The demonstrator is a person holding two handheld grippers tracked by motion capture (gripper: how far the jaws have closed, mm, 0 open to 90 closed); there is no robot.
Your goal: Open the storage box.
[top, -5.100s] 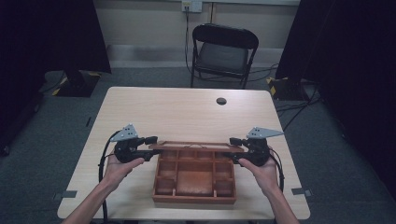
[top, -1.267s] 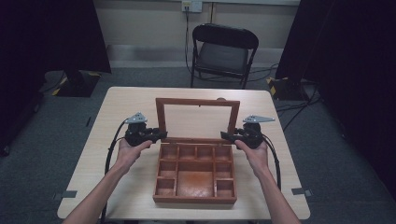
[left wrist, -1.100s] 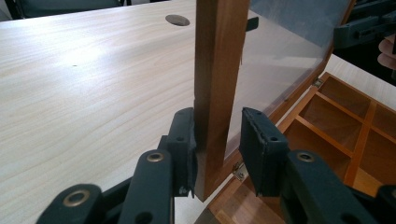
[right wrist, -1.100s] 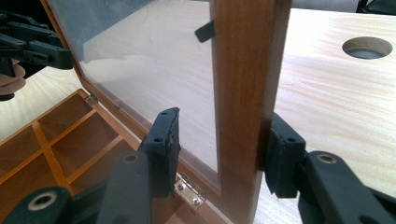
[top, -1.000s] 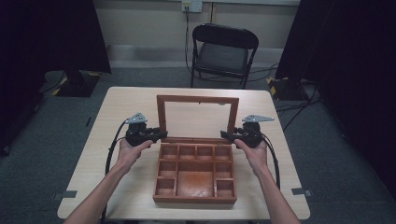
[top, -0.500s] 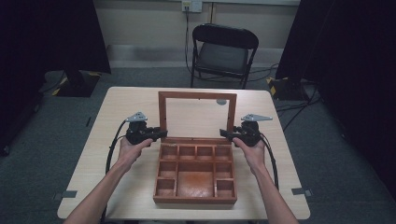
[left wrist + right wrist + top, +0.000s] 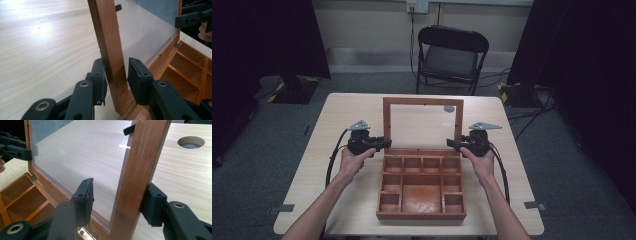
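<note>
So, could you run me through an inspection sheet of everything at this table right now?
Surface: pale wood table, with a round hole near its far edge.
Job's things: wooden box with divided compartments that look empty; its glass-paned lid stands upright on hinges.
Clutter: nothing seen.
Grippers: left gripper is shut on the lid's side rail. The right gripper has just been opening; the opposite rail is between its jaws, one pad clear of it.
Cables: black cables trail back from each gripper along the forearms.
Surroundings: black folding chair beyond the table, dark curtains on both sides.
</note>
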